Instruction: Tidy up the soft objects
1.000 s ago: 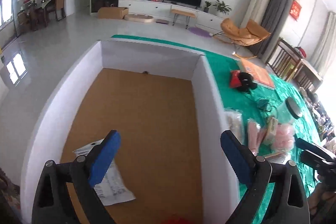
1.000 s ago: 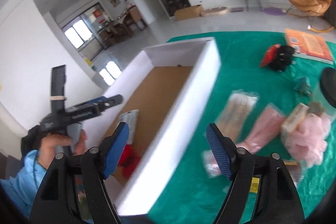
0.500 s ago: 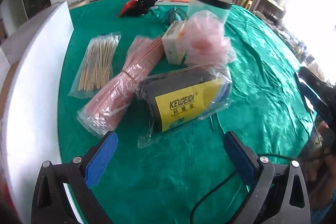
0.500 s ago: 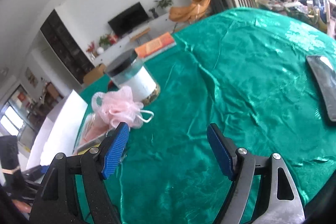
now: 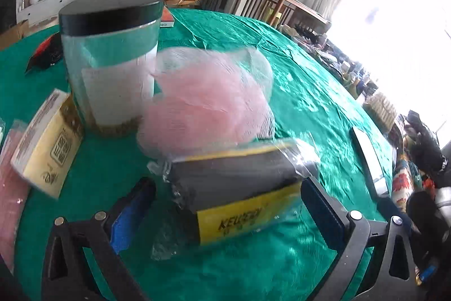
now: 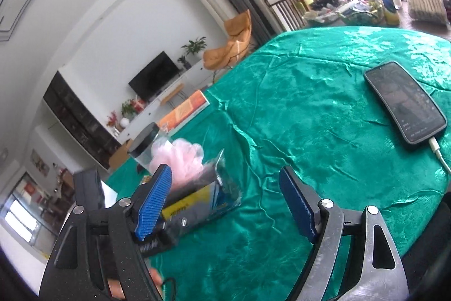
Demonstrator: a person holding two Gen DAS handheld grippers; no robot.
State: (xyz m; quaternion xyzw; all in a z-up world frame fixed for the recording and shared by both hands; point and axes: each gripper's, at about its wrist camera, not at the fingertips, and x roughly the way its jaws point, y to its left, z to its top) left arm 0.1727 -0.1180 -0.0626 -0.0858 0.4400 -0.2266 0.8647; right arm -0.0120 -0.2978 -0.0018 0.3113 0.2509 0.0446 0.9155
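Observation:
A plastic-wrapped grey and yellow sponge pack point(image 5: 239, 188) lies on the green tablecloth point(image 5: 296, 92). My left gripper point(image 5: 225, 209) is open and straddles it, a blue pad close to each end, neither visibly pressing. Behind the pack a pink mesh bath puff point(image 5: 208, 103) leans on it and on a clear jar with a black lid point(image 5: 110, 61). In the right wrist view my right gripper point(image 6: 225, 205) is open over bare cloth, just right of the sponge pack point(image 6: 197, 196) and the pink puff point(image 6: 180, 157). Nothing is between its pads.
A yellow and white box point(image 5: 48, 148) and a pink packet point(image 5: 8, 188) lie left of the jar. A phone on a cable point(image 6: 406, 106) lies at the right. An orange book point(image 6: 183, 109) sits at the table's far edge. Chairs and a cluttered table stand beyond.
My left gripper swung from over the white box to the table items and closed in on the sponge pack. My right gripper turned away from the box toward the cloth near the phone.

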